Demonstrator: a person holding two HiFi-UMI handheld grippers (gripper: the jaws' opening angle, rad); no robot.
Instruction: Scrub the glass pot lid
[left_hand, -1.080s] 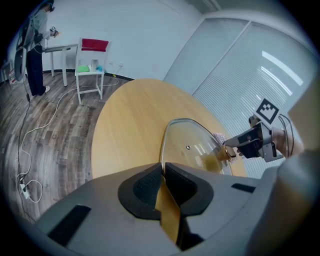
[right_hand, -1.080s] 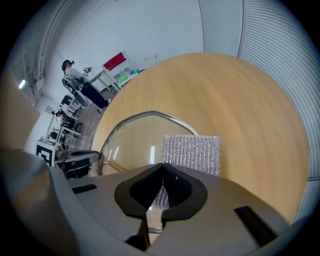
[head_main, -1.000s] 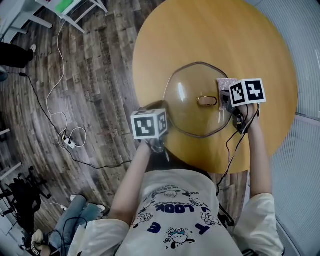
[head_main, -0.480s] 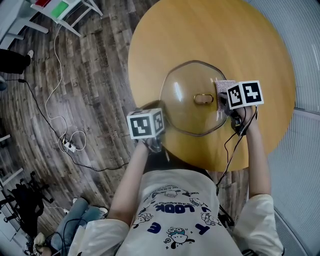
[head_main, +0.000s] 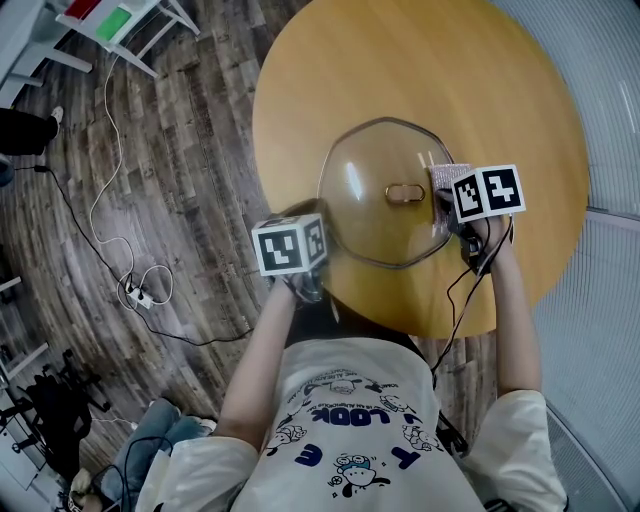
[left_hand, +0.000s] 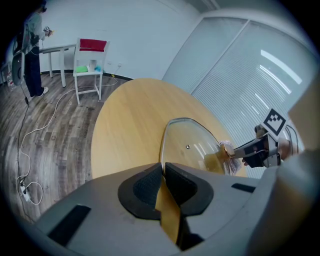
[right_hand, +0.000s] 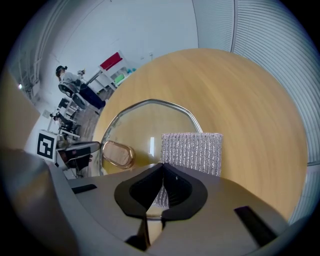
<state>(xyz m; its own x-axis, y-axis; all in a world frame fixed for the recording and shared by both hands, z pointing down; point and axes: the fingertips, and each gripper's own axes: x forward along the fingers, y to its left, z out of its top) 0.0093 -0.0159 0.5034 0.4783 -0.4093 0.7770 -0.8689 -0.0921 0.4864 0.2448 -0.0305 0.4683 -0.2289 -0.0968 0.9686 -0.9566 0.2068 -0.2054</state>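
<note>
Left gripper view, claw clamping lid rim

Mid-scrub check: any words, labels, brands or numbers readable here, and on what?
"LOOK", upside down: on the person's white T-shirt; its other print is too blurred.
On left gripper and right gripper: cubes show square patterns only, no text.
On the round glass pot lid and silver mesh scrubbing pad: none.

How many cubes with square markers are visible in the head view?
2. The first cube rides on the left gripper, which clamps the near-left rim of the glass lid. The second cube rides on the right gripper, which holds the scouring pad at the lid's right side.
</note>
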